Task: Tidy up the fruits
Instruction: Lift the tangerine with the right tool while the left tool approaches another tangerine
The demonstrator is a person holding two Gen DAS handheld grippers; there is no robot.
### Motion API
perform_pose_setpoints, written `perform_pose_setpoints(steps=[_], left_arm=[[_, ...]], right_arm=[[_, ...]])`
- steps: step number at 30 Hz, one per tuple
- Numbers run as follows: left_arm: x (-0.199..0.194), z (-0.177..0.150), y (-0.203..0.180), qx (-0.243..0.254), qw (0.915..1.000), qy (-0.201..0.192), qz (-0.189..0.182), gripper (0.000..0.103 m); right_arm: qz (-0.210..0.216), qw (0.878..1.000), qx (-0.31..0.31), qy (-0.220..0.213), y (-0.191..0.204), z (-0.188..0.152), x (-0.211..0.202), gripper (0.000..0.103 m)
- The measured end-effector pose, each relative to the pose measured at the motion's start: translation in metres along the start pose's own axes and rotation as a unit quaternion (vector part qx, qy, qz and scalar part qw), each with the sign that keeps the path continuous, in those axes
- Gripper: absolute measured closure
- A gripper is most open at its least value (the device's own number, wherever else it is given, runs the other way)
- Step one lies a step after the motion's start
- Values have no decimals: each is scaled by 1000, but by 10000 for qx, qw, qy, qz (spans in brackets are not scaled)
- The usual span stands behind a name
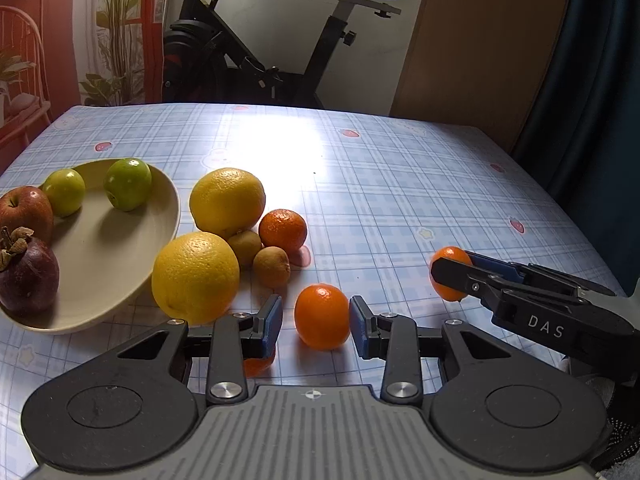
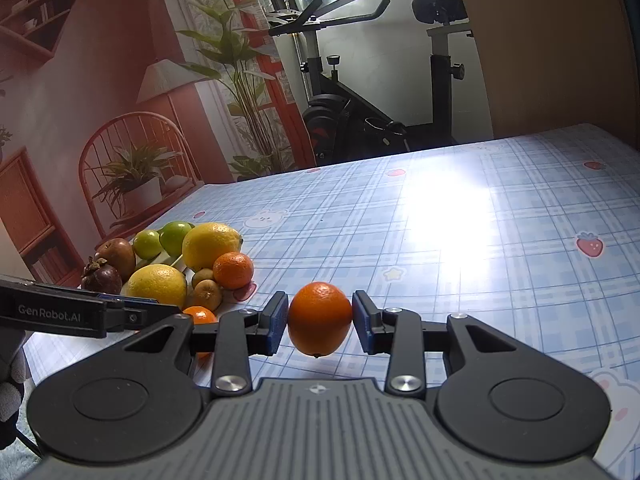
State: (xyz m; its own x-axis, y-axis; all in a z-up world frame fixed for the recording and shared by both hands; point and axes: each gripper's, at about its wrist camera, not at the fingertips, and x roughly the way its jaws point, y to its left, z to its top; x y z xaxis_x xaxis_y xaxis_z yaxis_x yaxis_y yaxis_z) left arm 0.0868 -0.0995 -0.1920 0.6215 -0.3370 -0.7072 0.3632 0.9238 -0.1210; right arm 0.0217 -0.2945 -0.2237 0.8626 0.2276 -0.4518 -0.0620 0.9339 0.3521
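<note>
The checked table [image 1: 400, 184] stretched ahead of both claws. The beige plate [image 1: 120, 256], ahead and to the left of the left gripper [image 1: 316, 326], carried two green apples [image 1: 128, 188], a red apple and a mangosteen. Two lemons [image 1: 196, 272], a mandarin and two small brown fruits lay just beside its rim.

The left gripper's jaws stood slightly apart around a mandarin on the table [image 1: 322, 316], with a gap visible on the left side, so it was not gripped. The right gripper [image 2: 320, 322] was clamped on its own mandarin [image 2: 320, 318], lifted clear of the cloth.

The loose mandarin could probably roll if a pad nudged it as the left claw pulled away. The held one, pinched at its widest part, might slip if squeezed unevenly.

Only the left view showed the plate's open space; only the right view showed the pads pressing on the carried fruit.
</note>
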Motion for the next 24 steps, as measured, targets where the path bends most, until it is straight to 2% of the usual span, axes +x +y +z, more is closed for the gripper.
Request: perform_pose_setpoints(steps=[3, 11, 12, 19, 24], left_arm=[[4, 0, -5, 144, 9999, -6, 46, 64], [21, 2, -19, 338, 9992, 159, -170, 62], [23, 2, -19, 329, 9992, 169, -179, 65], [12, 0, -6, 74, 9999, 43, -82, 67], [-3, -1, -8, 120, 9998, -184, -24, 67]], right_arm=[[11, 10000, 0, 0, 0, -1, 0, 65], [20, 9999, 128, -28, -3, 0, -1, 65], [25, 9999, 168, -31, -4, 1, -1, 65], [47, 9996, 275, 4, -7, 2, 0, 65], [62, 9998, 195, 40, -4, 3, 2, 65]])
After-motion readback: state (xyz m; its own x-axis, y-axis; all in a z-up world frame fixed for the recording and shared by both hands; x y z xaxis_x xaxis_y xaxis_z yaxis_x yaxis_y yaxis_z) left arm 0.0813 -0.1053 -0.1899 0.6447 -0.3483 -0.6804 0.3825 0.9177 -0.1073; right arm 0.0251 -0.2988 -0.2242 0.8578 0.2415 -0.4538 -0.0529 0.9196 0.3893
